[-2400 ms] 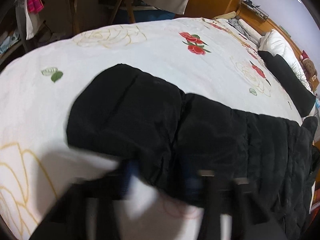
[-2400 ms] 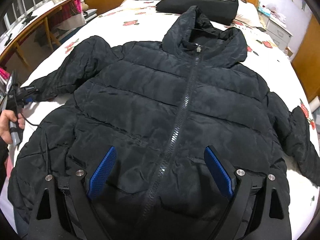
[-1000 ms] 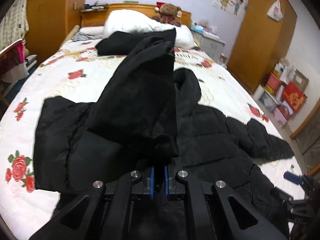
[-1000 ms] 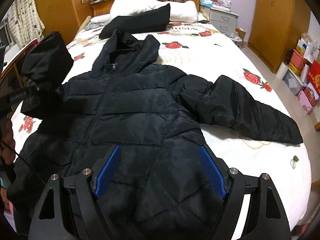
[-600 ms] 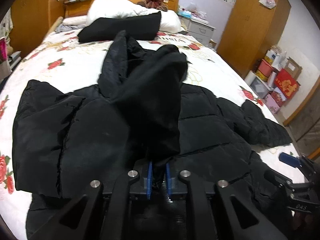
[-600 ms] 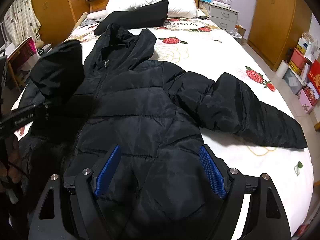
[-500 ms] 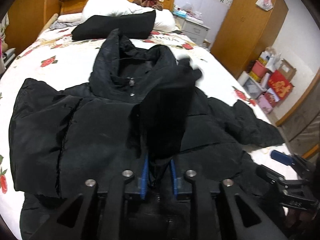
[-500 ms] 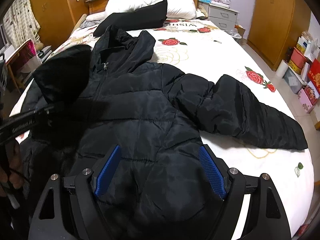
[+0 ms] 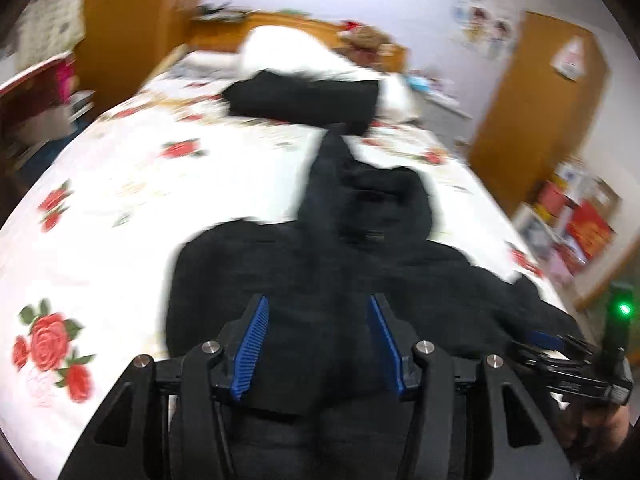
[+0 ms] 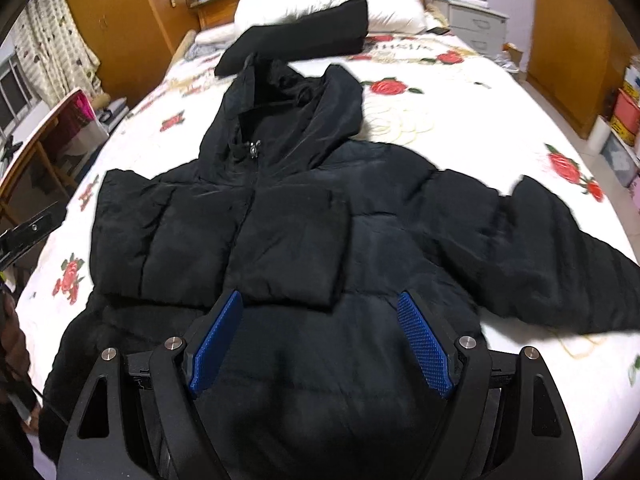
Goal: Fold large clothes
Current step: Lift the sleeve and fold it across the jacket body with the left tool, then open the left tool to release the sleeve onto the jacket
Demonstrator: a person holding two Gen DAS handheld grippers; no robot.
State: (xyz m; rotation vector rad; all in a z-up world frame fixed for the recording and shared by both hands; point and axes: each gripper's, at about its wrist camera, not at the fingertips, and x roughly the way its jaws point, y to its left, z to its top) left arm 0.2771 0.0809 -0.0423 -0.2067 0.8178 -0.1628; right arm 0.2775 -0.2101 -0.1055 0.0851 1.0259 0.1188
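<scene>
Left gripper (image 9: 318, 340) wide open, nothing between the blue pads (image 9: 251, 344), hovering over the black puffer jacket (image 10: 296, 240); left view is motion-blurred. Right gripper (image 10: 320, 340) also spread wide, empty, above the jacket's lower front.

Going left to right in the right wrist view: wooden desk edge (image 10: 36, 136) at far left, part of the left gripper's body poking in at the left edge. Jacket lies front up, zipped, on the rose-print bedsheet (image 10: 460, 120), hood (image 10: 288, 96) toward the headboard. Left-of-frame sleeve (image 10: 224, 244) is folded in across the chest, cuff end near centre, lying flat on the body. Right-of-frame sleeve (image 10: 560, 256) stretched out over the sheet toward the right edge, not folded. Another black garment (image 10: 296, 44) lies against the white pillow (image 10: 328, 4) at the top, apart from the jacket.

Progress: early, I'd judge. One sleeve in; other sleeve, hood and the body fold left. Likely next: right gripper takes the outstretched sleeve and brings it across. Puffy fabric may spring back open.
</scene>
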